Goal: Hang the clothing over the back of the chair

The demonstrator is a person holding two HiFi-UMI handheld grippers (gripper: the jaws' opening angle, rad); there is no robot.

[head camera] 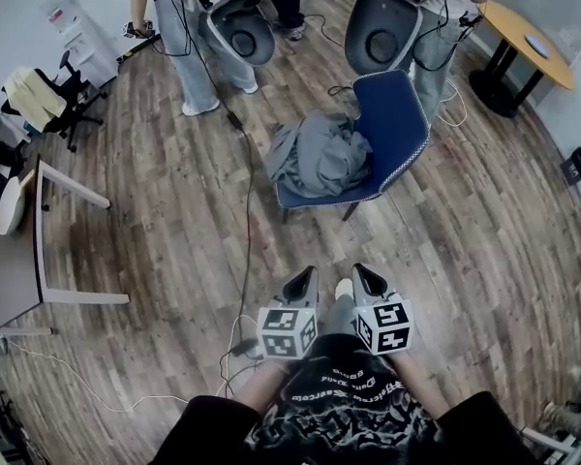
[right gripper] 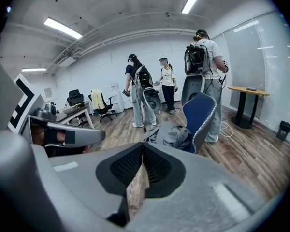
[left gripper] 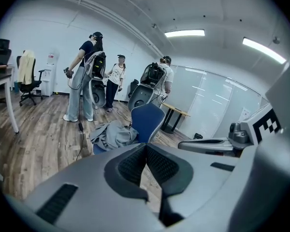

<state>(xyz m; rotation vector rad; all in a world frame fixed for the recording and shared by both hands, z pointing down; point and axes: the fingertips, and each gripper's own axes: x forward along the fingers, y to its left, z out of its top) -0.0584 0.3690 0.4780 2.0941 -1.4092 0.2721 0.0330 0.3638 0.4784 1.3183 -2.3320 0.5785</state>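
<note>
Both grippers are held out side by side, low in front of the person, pointing forward and slightly down toward the blue chair (head camera: pixel 395 105). The left gripper (head camera: pixel 307 272) has its jaws pressed together with nothing between them, and the right gripper (head camera: pixel 360 269) is likewise closed and empty. The hands holding them are hidden behind the marker cubes (head camera: pixel 289 332). The grey clothing (head camera: pixel 320 153) lies crumpled on the chair's seat, well apart from both grippers, one edge spilling over the seat's side. The chair's legs are mostly hidden beneath it. Three people beyond the chair are cut off at the head view's top edge
</note>
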